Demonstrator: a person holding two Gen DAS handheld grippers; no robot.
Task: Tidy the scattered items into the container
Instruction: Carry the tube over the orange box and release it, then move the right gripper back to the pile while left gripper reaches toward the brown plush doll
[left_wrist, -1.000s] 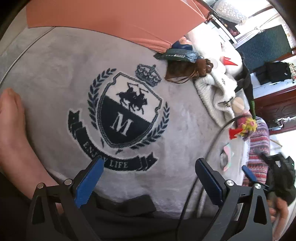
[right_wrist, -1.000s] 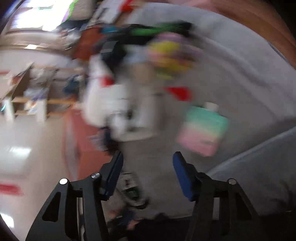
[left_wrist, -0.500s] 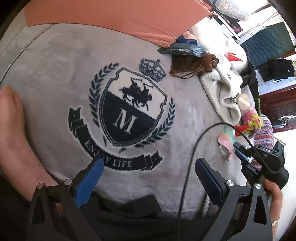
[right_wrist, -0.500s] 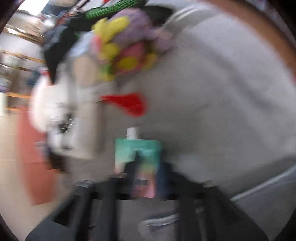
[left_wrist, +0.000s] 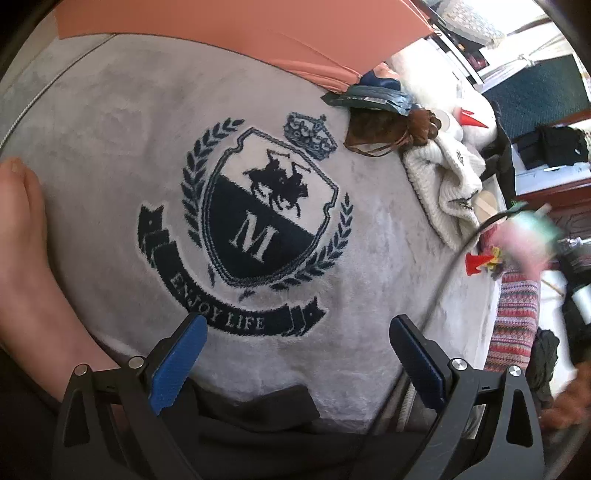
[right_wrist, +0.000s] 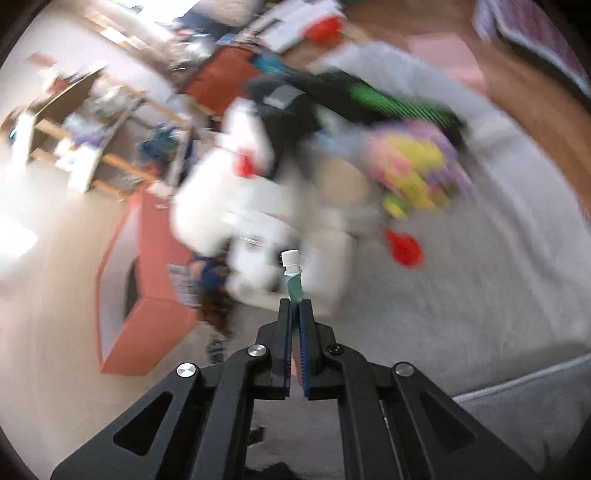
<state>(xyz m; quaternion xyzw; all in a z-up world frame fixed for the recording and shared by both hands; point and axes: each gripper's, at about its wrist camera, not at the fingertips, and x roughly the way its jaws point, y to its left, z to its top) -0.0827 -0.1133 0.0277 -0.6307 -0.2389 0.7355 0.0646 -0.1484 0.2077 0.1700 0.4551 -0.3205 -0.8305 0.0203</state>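
Note:
My right gripper (right_wrist: 294, 314) is shut on a flat pink-and-green pouch (right_wrist: 293, 284) with a white cap, held edge-on above the grey blanket (right_wrist: 461, 295). The pouch also shows blurred at the right of the left wrist view (left_wrist: 524, 236). My left gripper (left_wrist: 295, 354) is open and empty, low over the blanket's crest print (left_wrist: 258, 229). The orange box (right_wrist: 147, 280) stands on the floor to the left; its wall also shows in the left wrist view (left_wrist: 221, 22). Scattered items lie in a pile: a white knit garment (left_wrist: 443, 184), a brown hair piece (left_wrist: 388, 129), a red cone (left_wrist: 474, 264).
A bare hand (left_wrist: 22, 236) rests on the blanket at the left. A black cable (left_wrist: 443, 273) runs across the blanket's right part. A patterned knit fabric (left_wrist: 513, 325) hangs at the blanket's right edge. A colourful plush toy (right_wrist: 417, 173) and black-green item (right_wrist: 388, 99) lie beyond the pouch.
My right gripper closed on the pouch and lifted it off the blanket, swinging left toward the orange box. My left gripper has stayed nearly still and open.

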